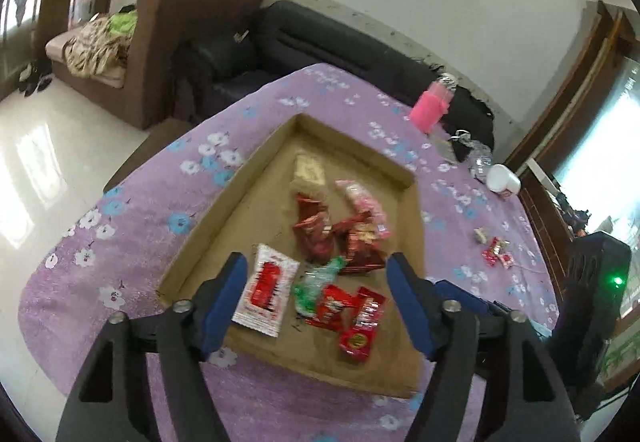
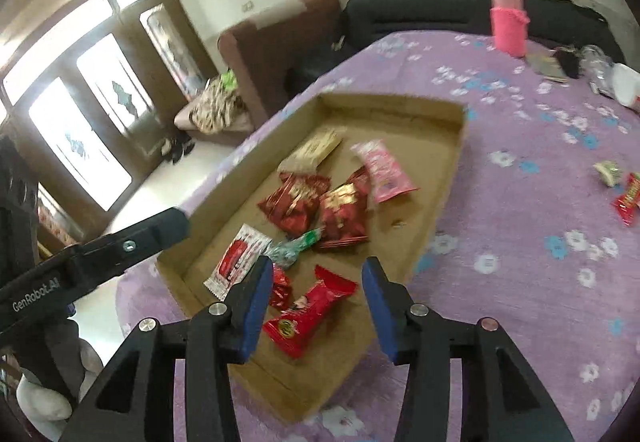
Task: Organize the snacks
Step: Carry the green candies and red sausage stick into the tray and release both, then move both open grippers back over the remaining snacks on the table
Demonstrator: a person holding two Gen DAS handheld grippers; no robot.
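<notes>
Print on every snack packet in the cardboard tray [image 1: 236, 202] is motion-smeared; I can't read a brand. The red packet [image 2: 308, 316] nearest me has its left end hidden behind my right gripper's [image 2: 318, 304] blue pad. A small red wrapper [image 2: 280, 288] beside it is mostly covered too. On the bench [image 2: 520, 242], the loose red packets [image 2: 628, 202] are cut by the right edge. Far-corner clutter [image 1: 466, 148] is too blurred to identify.

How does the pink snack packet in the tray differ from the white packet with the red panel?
The pink packet lies toward the tray's far end, overlapping a red bag; the white packet lies near the close end, flat on the cardboard tray. Pink is patterned all over; white carries one red panel. Both are flat, sealed and ungripped.
</notes>
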